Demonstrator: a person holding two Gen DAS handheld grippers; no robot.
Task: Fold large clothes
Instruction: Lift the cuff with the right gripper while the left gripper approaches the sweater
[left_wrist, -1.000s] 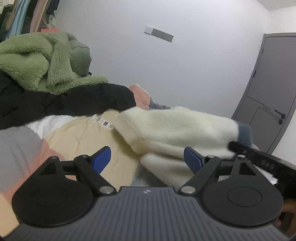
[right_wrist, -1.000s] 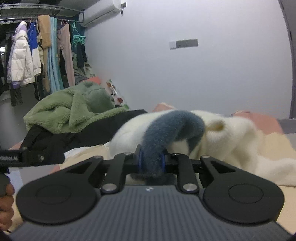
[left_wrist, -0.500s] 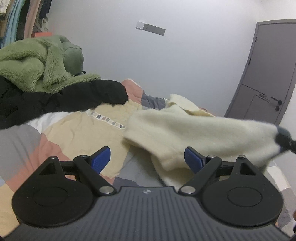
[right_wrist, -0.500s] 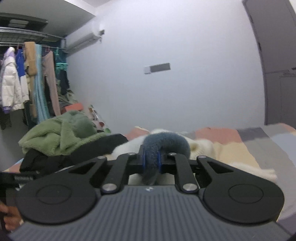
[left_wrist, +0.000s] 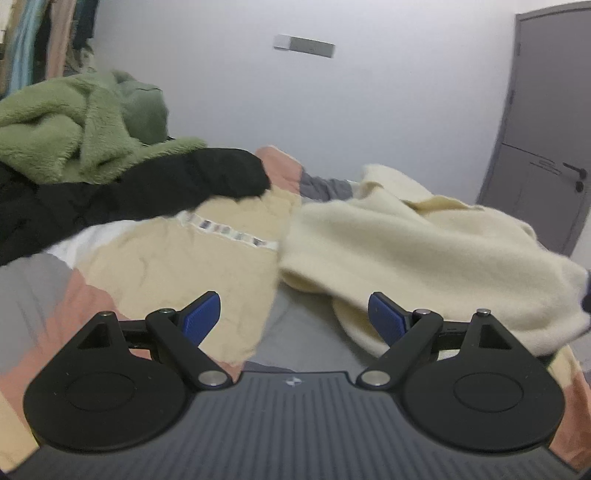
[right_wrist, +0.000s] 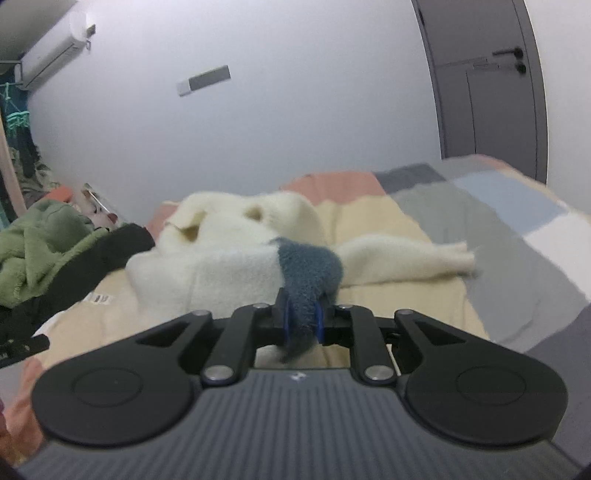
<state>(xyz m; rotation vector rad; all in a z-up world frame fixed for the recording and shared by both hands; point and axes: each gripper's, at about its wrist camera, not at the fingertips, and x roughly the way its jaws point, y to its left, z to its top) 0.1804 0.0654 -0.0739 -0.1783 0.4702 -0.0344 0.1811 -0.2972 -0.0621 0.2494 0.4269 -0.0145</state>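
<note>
Both fisheye views sit low over a bed (left_wrist: 44, 280), each looking forward along its own gripper's fingers toward a pale wall. The left wrist view faces the cream sweater (left_wrist: 417, 251) from near its left side; the right wrist view looks along its sleeve. Both share the sweater, green fleece (right_wrist: 40, 243), and grey door (left_wrist: 546, 147).

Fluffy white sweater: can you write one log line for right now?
right gripper: shut on blue cuff | left gripper: open, empty | cream sweater: on bed
</note>
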